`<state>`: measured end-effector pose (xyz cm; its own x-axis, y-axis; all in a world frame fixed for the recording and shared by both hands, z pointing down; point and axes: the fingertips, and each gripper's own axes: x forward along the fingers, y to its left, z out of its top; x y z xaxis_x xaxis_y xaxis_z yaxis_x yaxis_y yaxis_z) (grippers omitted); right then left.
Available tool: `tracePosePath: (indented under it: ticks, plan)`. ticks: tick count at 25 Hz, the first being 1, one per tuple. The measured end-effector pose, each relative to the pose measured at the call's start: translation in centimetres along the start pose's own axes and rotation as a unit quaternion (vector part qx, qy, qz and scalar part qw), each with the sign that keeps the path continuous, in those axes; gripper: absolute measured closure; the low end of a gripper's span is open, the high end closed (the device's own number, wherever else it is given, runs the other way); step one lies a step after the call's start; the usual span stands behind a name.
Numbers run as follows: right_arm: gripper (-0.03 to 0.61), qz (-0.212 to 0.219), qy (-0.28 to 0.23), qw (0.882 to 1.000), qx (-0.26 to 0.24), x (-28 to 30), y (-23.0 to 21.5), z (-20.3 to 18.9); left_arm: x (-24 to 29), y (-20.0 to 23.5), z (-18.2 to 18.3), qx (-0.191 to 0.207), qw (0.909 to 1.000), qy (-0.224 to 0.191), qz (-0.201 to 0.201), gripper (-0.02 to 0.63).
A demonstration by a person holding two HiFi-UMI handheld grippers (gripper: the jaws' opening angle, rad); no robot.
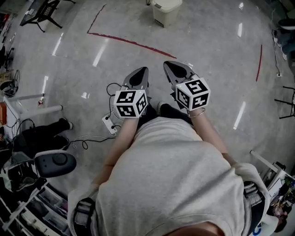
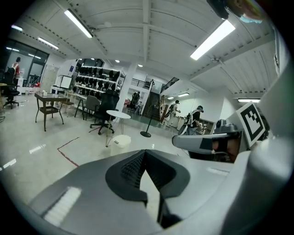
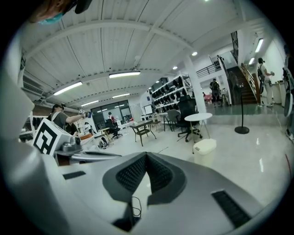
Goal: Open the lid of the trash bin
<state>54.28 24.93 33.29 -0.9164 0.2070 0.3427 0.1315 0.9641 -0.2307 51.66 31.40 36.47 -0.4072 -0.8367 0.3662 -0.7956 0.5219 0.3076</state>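
Head view looks down over the person's pale shirt (image 1: 170, 184) and forearms to both claws, held side by side at waist height above the glossy floor (image 1: 216, 50). The left claw (image 1: 143, 73) is clenched, its tips meeting with nothing between them; the left gripper view shows the same, the ribbed pads (image 2: 131, 167) closing to a point. The right claw (image 1: 169, 66) is likewise clenched and empty, as the right gripper view confirms. A white power strip (image 1: 109, 124) with its cable lies on the floor just beside the left claw. Farther out runs a red tape line (image 1: 124, 40). Beyond it, well apart from both claws, the cream trash bin (image 1: 165, 14) stands upright, its lid (image 3: 204, 145) down. A round white table (image 3: 198, 117) stands behind the bin.
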Motion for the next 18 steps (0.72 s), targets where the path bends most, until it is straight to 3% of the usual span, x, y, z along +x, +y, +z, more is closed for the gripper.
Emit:
tracePosePath:
  ticks: [4,12,18]
  plan:
    - [0.572,-0.021,0.001,1.0,0.009,3.2,-1.7,1.1,2.9,2.5,1.8,0.007,0.9996,0.004,-0.027,0.604]
    - [0.572,-0.057,-0.011,0.998,0.013,13.9,-2.8,6.0,8.7,11.8,10.0,0.027,0.9966,-0.008,-0.078,0.604]
    - [0.572,-0.111,-0.052,0.992,0.021,19.7,-4.6,10.9,11.3,18.5,14.8,0.05,0.994,-0.011,-0.097,0.604]
